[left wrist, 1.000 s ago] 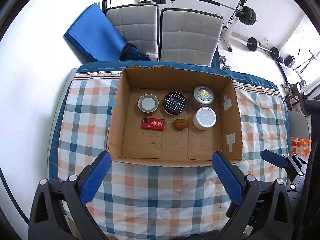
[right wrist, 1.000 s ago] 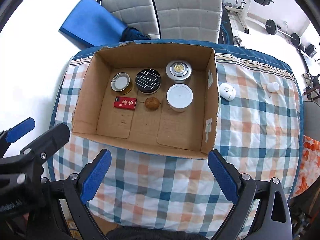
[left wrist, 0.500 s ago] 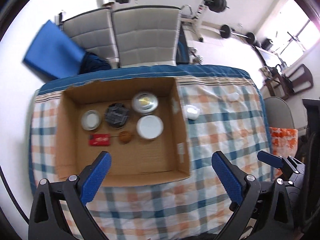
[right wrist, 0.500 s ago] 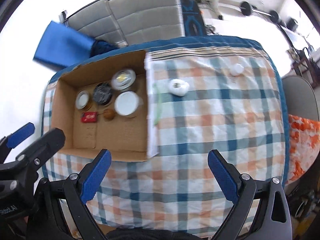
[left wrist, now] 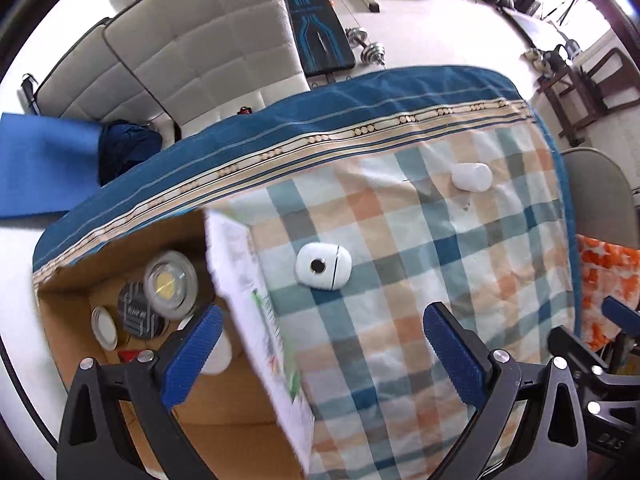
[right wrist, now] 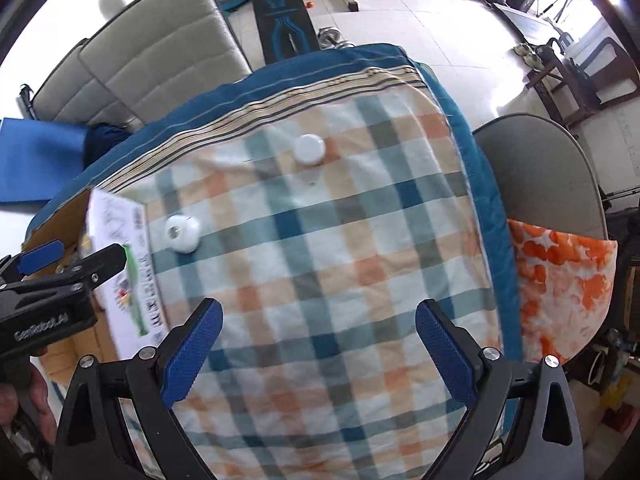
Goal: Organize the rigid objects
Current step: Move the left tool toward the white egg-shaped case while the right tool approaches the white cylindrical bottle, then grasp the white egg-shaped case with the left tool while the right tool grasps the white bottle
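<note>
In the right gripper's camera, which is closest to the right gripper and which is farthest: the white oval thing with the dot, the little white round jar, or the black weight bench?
1. White oval case: nearest the right gripper, front left on the cloth beside the cardboard box.
2. White jar: farther back, mid cloth.
3. Black weight bench: farthest, on the floor beyond the table.

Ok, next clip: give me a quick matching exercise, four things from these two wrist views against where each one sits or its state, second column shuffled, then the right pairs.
Things
1. white oval case with a dark dot
2. white bottle
3. clear-lidded round tin
4. right gripper

Places or states
A. inside the cardboard box
B. open, over bare checked tablecloth
C. on the cloth, just outside the box wall
D. lying on the cloth, towards the table's far corner

Pairs: 1-C, 2-D, 3-A, 4-B
</note>
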`<state>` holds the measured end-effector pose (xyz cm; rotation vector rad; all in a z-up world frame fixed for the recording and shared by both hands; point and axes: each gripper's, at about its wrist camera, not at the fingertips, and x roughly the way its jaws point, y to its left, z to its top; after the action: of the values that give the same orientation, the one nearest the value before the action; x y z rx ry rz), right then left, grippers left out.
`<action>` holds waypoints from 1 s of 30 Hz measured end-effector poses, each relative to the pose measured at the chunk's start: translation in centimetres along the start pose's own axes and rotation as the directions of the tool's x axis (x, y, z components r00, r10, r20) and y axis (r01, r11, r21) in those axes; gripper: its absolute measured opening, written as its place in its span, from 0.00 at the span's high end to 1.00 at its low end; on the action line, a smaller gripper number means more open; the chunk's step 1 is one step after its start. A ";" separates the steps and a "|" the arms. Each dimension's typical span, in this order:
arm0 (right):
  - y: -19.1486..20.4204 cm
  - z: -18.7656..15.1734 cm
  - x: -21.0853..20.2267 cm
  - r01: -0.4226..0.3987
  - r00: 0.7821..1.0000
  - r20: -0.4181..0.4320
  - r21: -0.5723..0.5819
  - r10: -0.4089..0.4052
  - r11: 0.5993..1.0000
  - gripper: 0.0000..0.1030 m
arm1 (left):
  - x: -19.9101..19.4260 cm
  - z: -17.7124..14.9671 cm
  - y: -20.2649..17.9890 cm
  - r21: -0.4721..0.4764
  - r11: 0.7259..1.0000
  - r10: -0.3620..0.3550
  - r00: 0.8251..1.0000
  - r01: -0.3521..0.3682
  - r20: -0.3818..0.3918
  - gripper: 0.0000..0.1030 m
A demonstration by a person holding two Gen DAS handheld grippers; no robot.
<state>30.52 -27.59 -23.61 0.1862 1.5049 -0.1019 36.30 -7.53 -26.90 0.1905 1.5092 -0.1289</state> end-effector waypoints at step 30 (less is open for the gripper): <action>2.0 12.8 15.4 -0.162 0.981 -0.111 -0.002 0.161 0.987 0.67 | 12.6 5.2 2.2 -0.195 0.979 -0.100 0.969 0.055 -0.225 0.26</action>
<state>44.46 -27.23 -38.13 0.3082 1.5945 0.0477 42.54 -5.97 -39.11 -0.0064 1.7549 -0.0263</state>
